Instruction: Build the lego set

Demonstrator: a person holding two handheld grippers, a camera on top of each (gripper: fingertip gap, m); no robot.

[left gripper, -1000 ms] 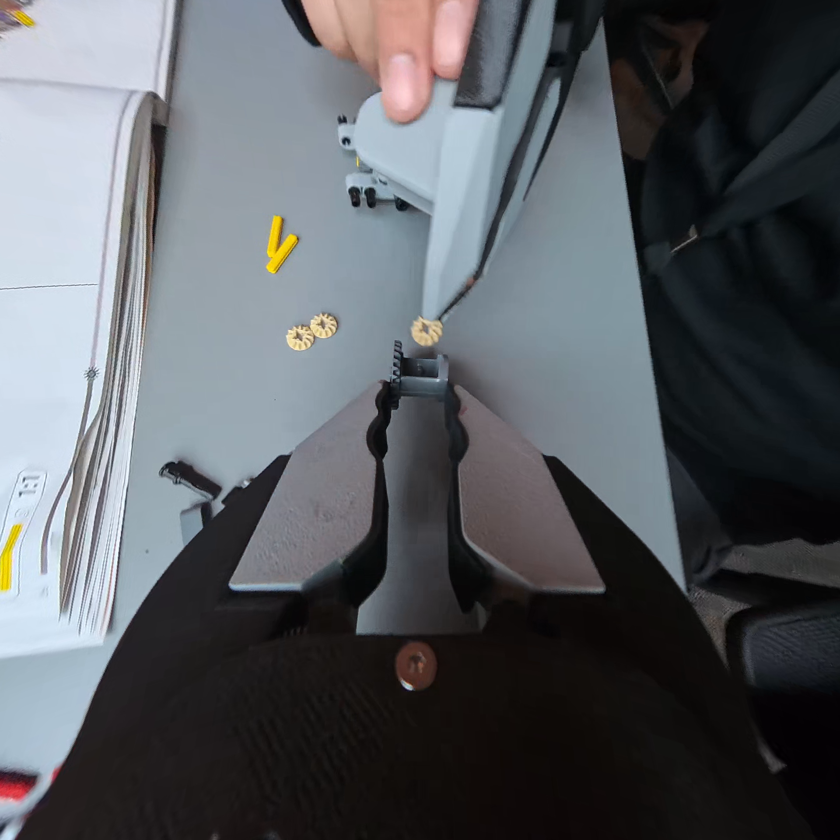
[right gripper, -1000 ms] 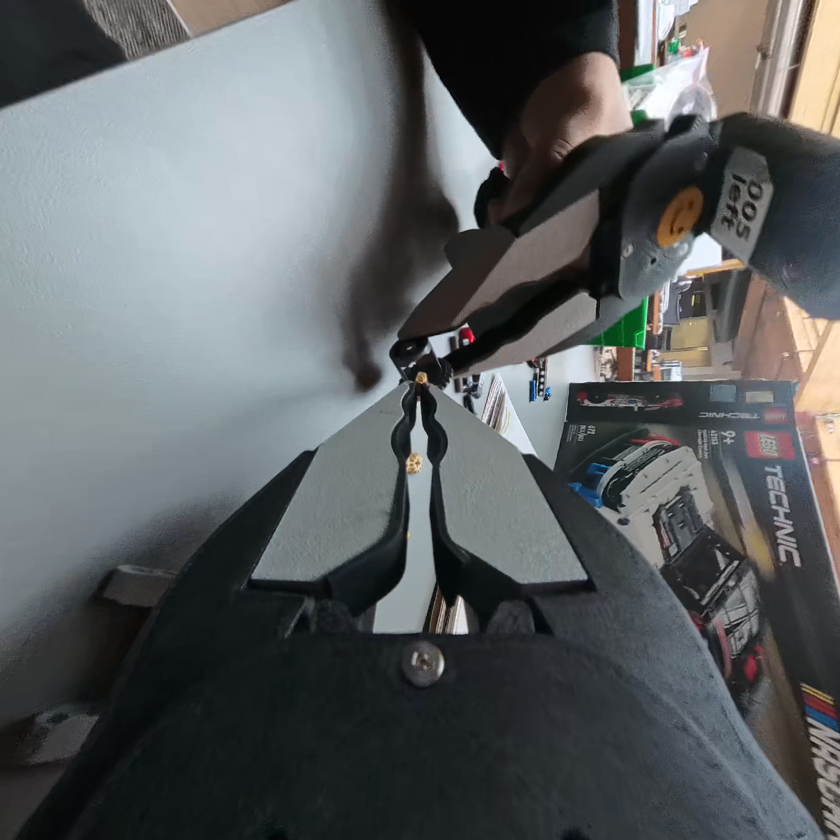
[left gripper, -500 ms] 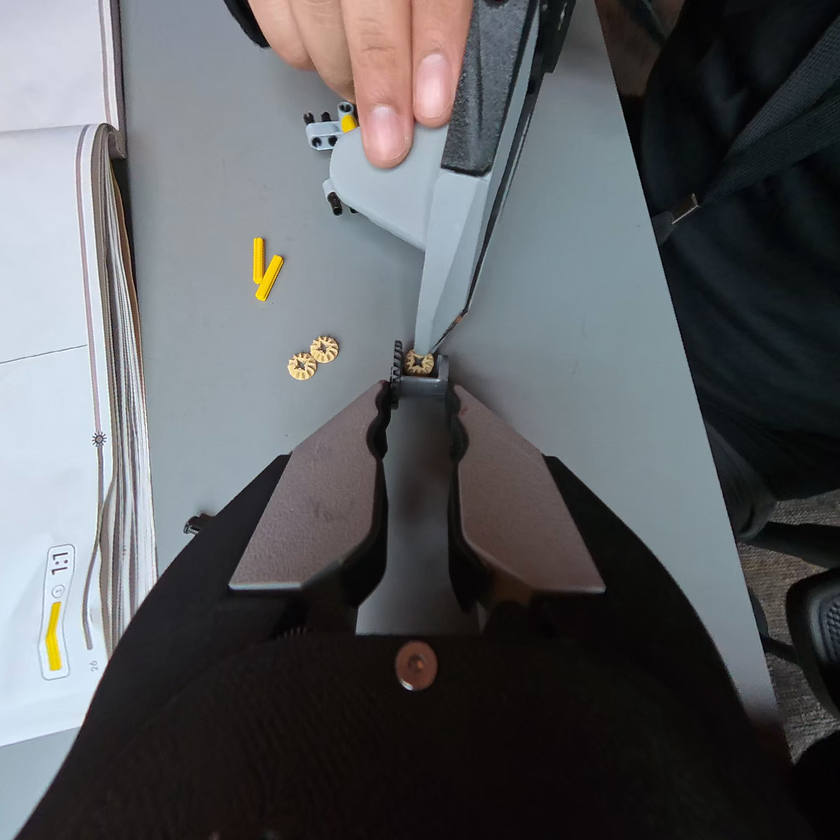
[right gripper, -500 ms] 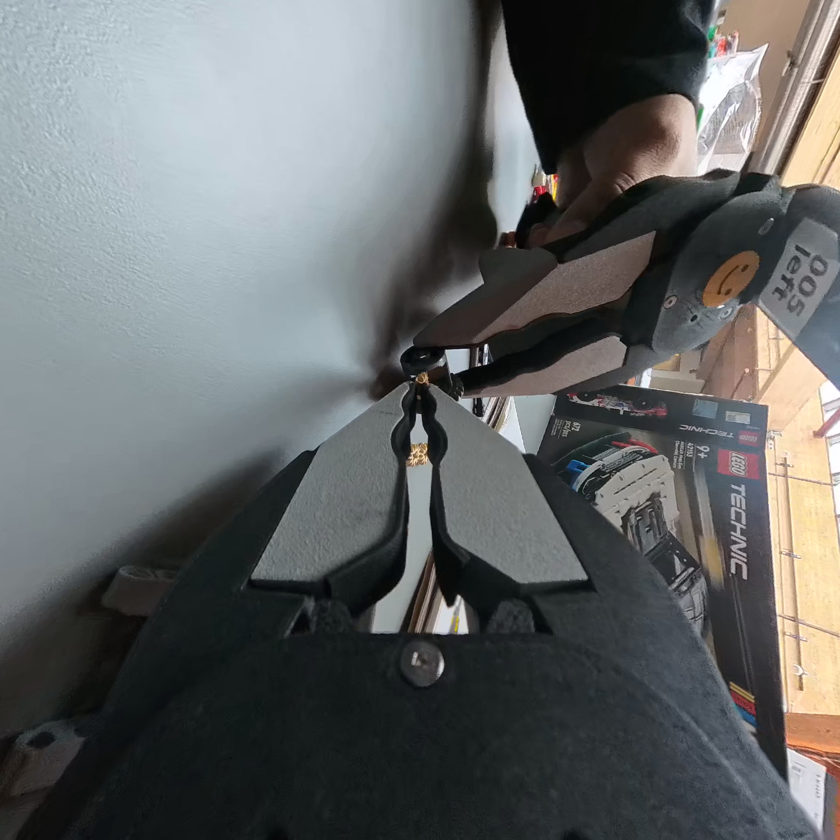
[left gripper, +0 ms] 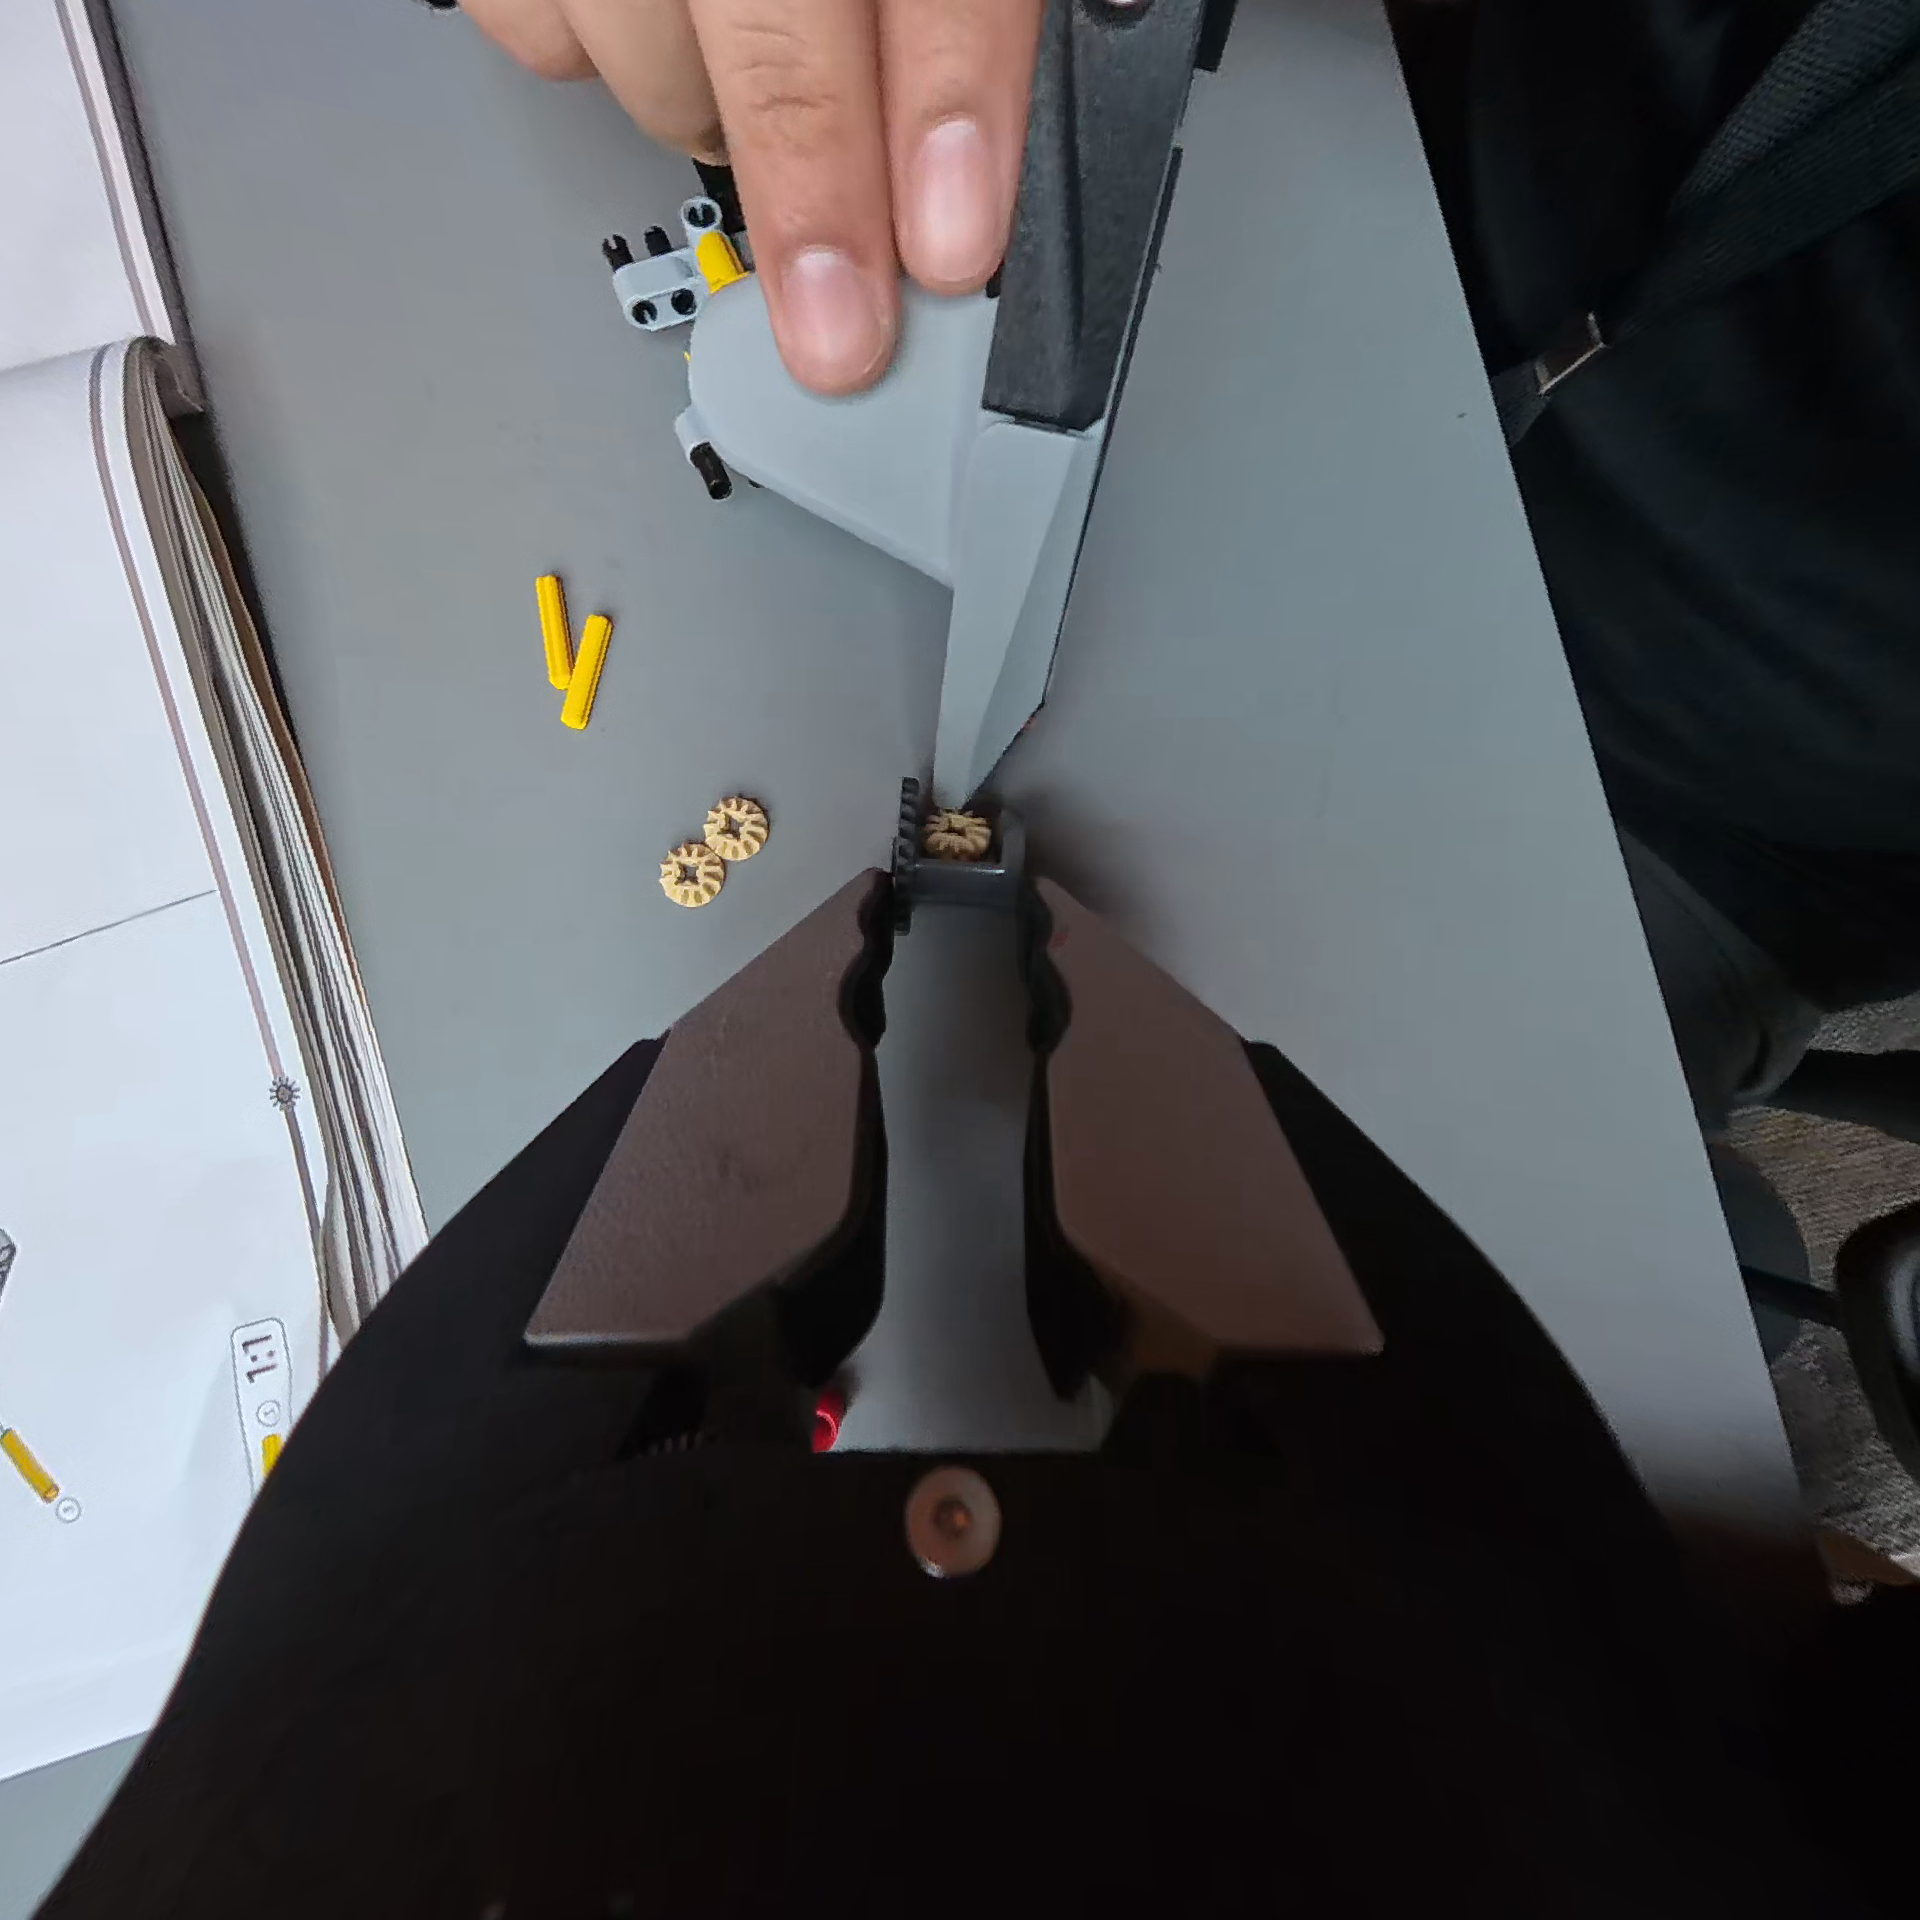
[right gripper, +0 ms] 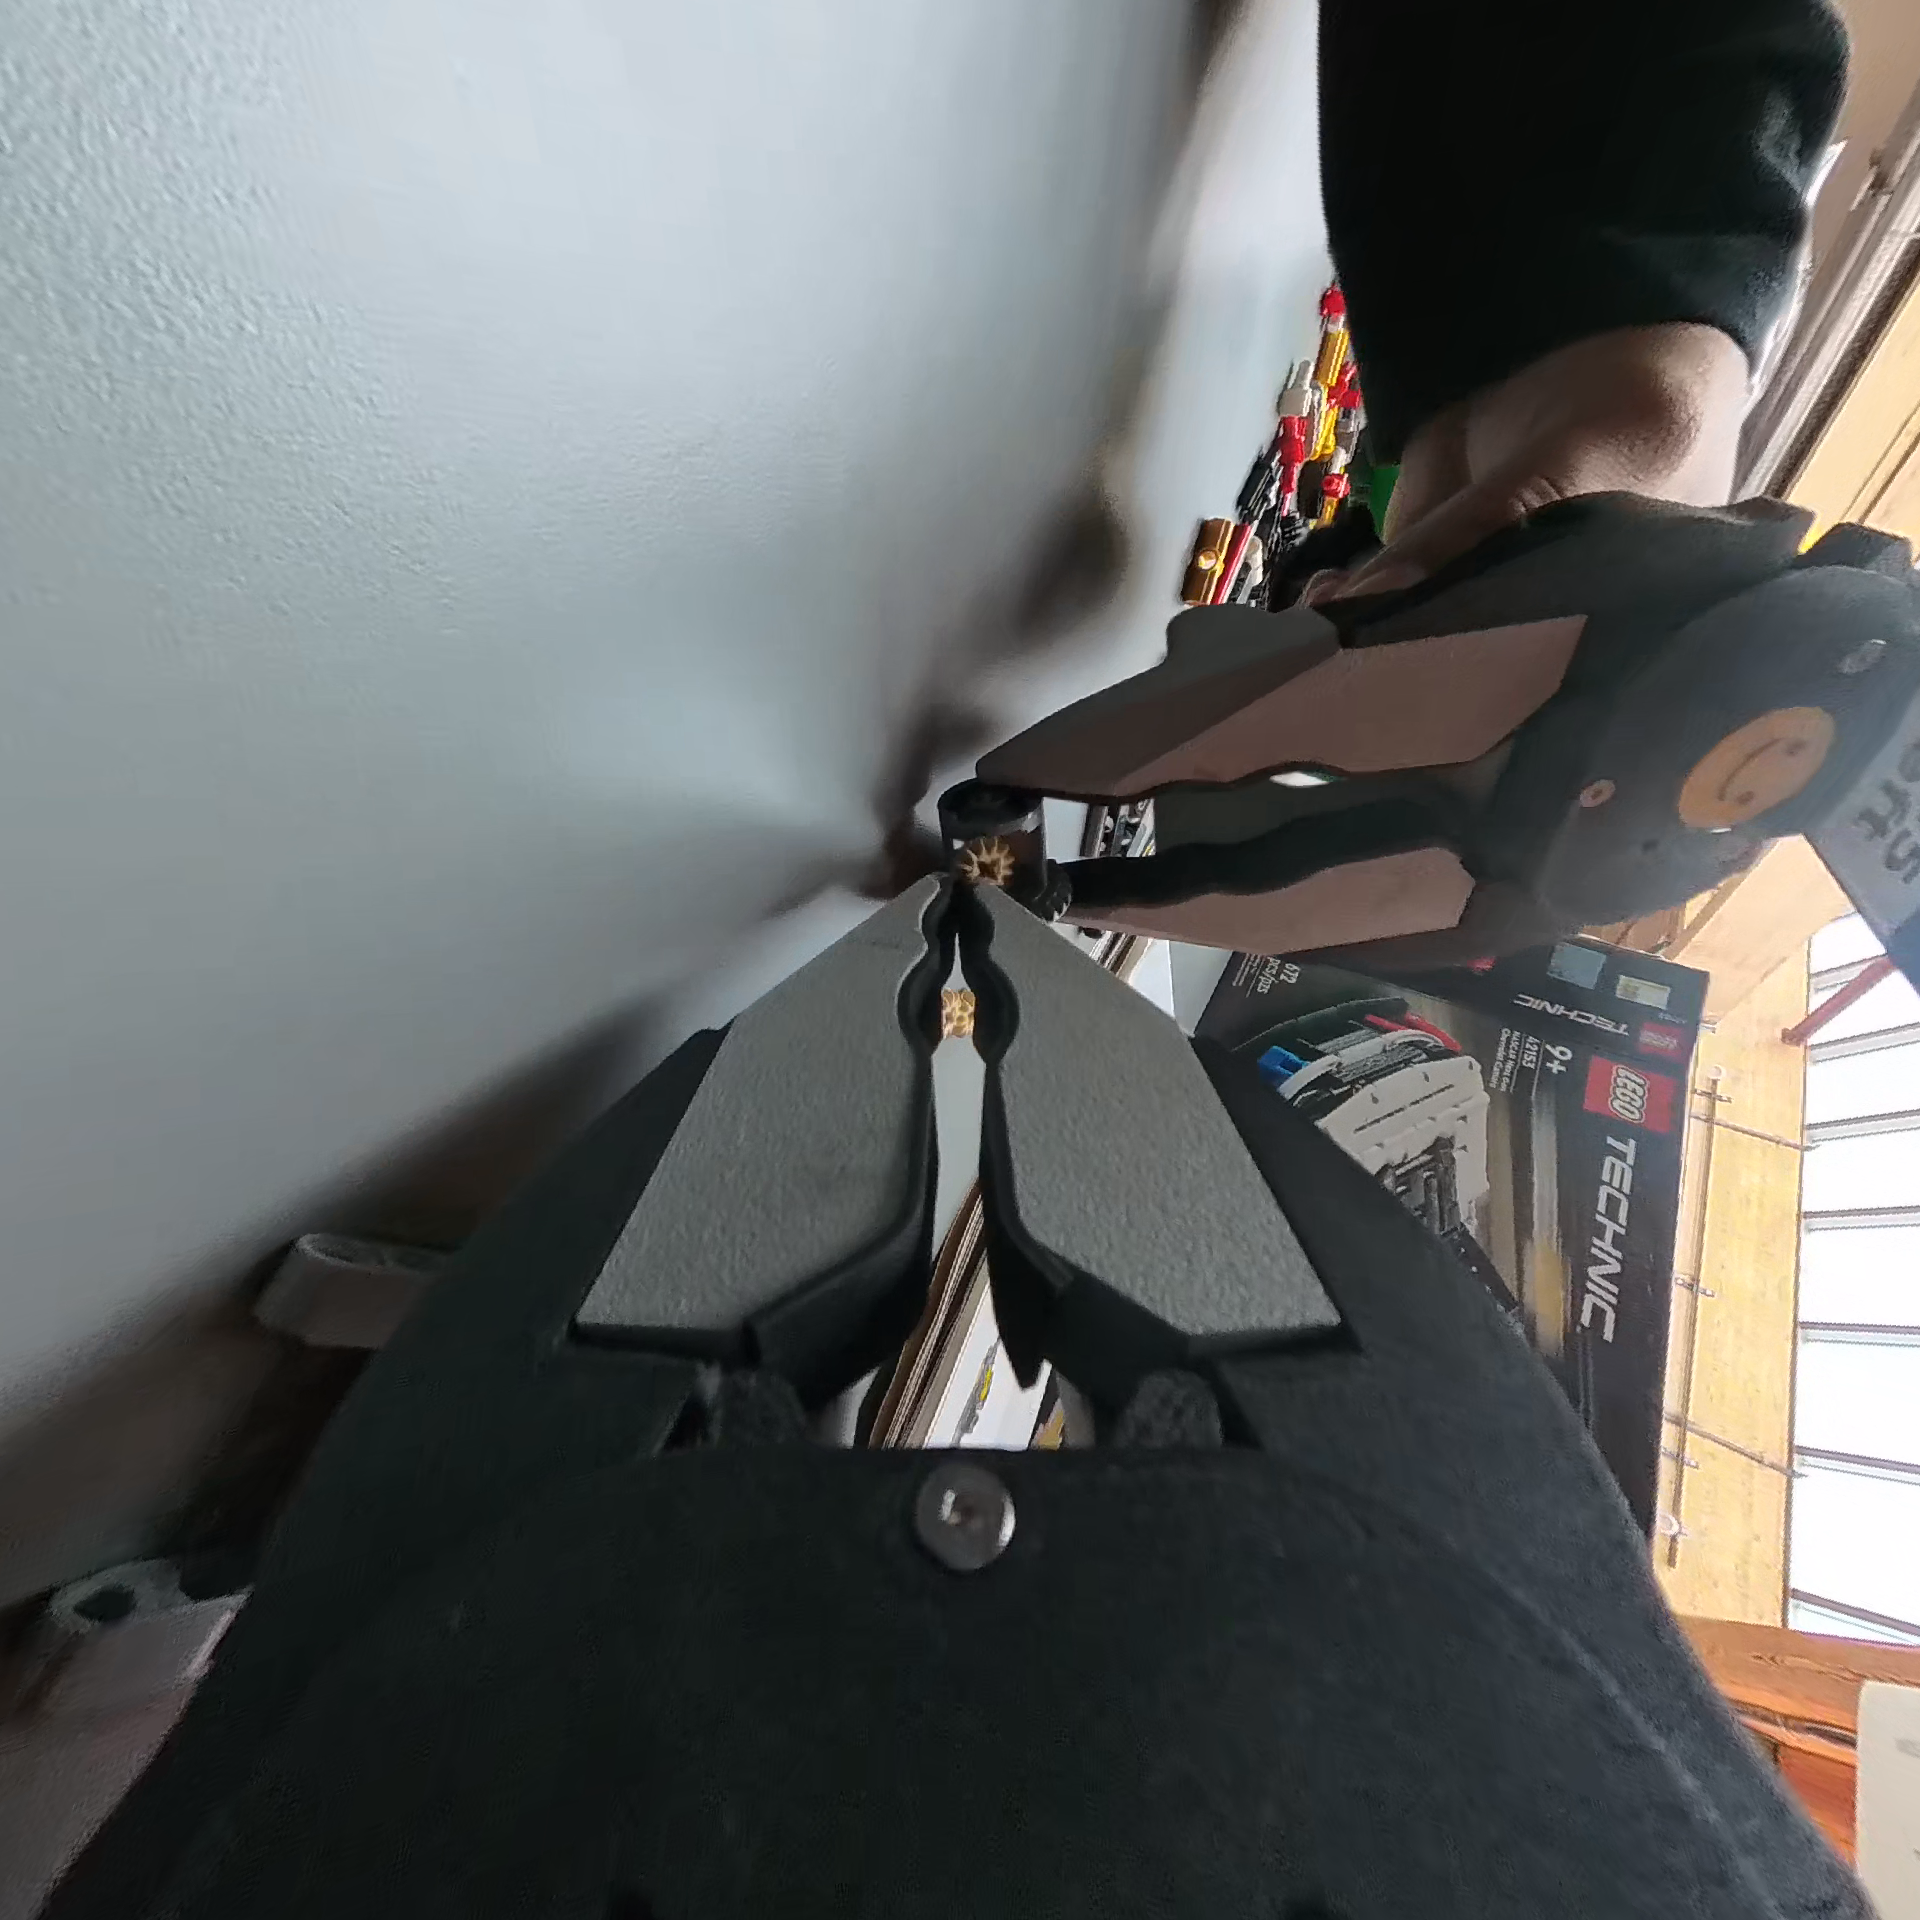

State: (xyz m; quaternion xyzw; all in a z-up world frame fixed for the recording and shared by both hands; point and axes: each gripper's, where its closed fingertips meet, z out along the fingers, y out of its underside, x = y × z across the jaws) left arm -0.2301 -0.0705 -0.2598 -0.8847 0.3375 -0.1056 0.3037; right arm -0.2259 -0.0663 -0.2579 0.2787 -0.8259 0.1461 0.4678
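Tan toothed gear [left gripper: 956,833] inside dark-grey frame [left gripper: 961,883]

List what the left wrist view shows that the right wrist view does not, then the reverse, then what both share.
Left wrist view only: two loose tan gears and two yellow axles on the grey table, an open instruction booklet, and a small grey assembly.

Right wrist view only: the set's box and a heap of loose parts.

Both: the left gripper shut on the dark grey housing, and the right gripper with its jaws closed, bringing a tan gear to that housing.
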